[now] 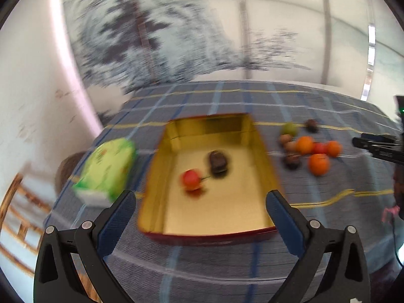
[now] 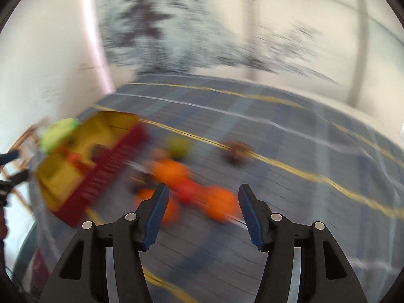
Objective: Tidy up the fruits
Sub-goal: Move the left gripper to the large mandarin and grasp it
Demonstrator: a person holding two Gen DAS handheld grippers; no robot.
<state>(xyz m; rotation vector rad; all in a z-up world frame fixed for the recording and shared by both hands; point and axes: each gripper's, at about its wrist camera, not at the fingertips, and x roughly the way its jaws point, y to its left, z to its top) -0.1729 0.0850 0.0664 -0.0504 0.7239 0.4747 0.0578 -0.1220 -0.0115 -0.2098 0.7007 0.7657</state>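
A: What lies nearest?

B: The left gripper (image 1: pixel 202 202), jaws spread and empty, above the gold tray (image 1: pixel 156 176). The right gripper (image 2: pixel 202 202), likewise released, hangs over the loose fruit pile (image 1: pixel 305 149) beside the tray.

A: What could go wrong?

B: Round fruit may roll away if nudged.

A: Counts?

B: Two pieces inside the tray: a red fruit (image 1: pixel 190 179) and a dark one (image 1: pixel 218 161). Three oranges (image 1: pixel 318 164) outside; the blur hides the rest.

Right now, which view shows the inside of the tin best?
The left wrist view: it looks down into the open tin and shows a red fruit and a dark fruit on its floor. The right wrist view shows the tin blurred, at the left.
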